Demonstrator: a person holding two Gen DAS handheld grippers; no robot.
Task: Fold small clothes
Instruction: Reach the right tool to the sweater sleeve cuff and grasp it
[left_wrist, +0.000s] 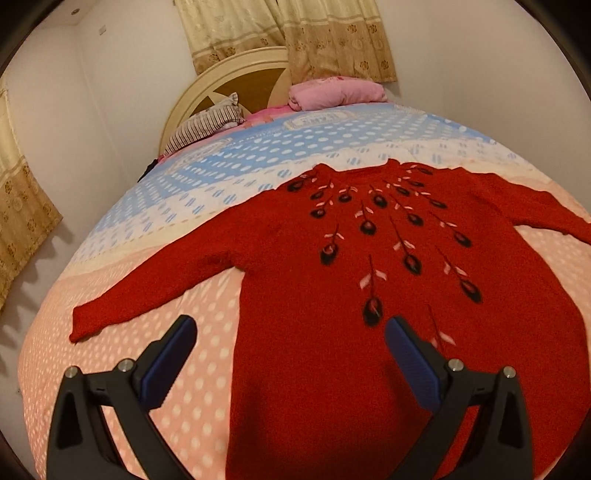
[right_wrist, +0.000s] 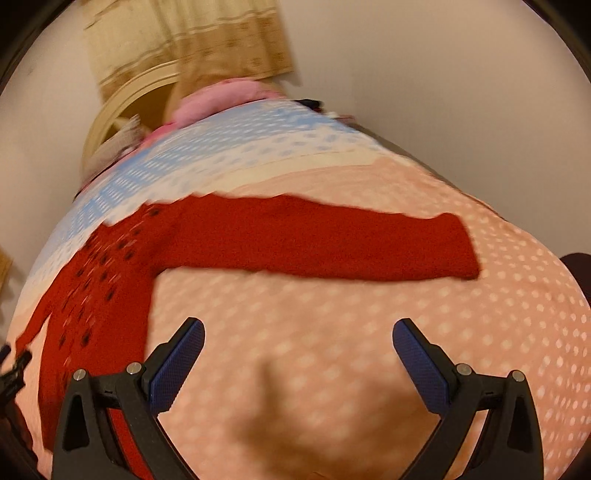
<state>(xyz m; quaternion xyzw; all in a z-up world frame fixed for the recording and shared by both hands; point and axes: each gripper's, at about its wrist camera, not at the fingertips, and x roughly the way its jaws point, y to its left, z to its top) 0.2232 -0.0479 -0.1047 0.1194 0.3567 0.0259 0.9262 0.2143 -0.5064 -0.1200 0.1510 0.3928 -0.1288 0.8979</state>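
Left claw (left_wrist: 290, 326): jaws wide, empty, above sweater side edge.
Right claw (right_wrist: 298, 330): jaws wide, empty, over bare quilt (right_wrist: 332, 332).
Sweater (left_wrist: 332, 295): flat on bed, front up, sleeves spread.
Right sleeve (right_wrist: 332, 240): extended, ahead of right claw.
Step, judged: pinch cuff, carry inward across chest, lay flat without wrinkles.
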